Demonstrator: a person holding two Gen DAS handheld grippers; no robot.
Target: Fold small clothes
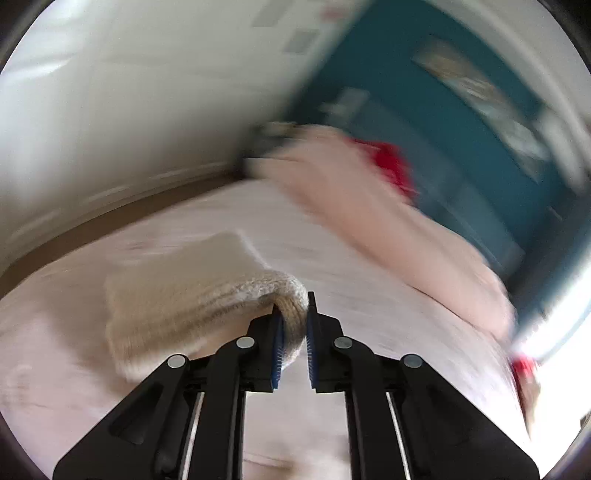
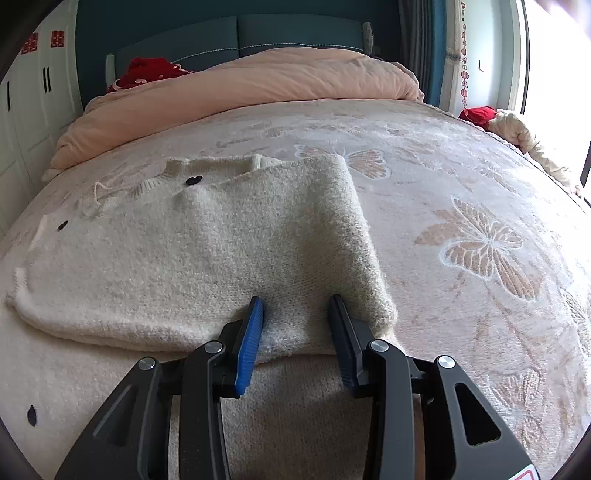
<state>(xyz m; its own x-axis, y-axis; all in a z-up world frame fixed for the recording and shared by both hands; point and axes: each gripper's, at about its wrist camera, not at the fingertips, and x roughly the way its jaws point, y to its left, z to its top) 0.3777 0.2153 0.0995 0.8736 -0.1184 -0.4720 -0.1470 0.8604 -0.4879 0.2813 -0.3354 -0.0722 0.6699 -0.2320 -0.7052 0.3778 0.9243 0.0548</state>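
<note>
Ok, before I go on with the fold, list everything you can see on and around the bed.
Knit sweater: one, cream with dark buttons, on the bed, partly folded; a fold is pinched in the left gripper.
Bedspread: one, pale pink with butterfly pattern, covers the bed.
Duvet: one, peach, bunched at the head of the bed.
Red fabric: one piece, by the headboard, left.
Headboard: one, teal, behind the duvet.
Wardrobe: white, far left.
Left gripper: black, blue pads, shut on the sweater.
Right gripper: black, blue pads, open over the sweater's near edge.
</note>
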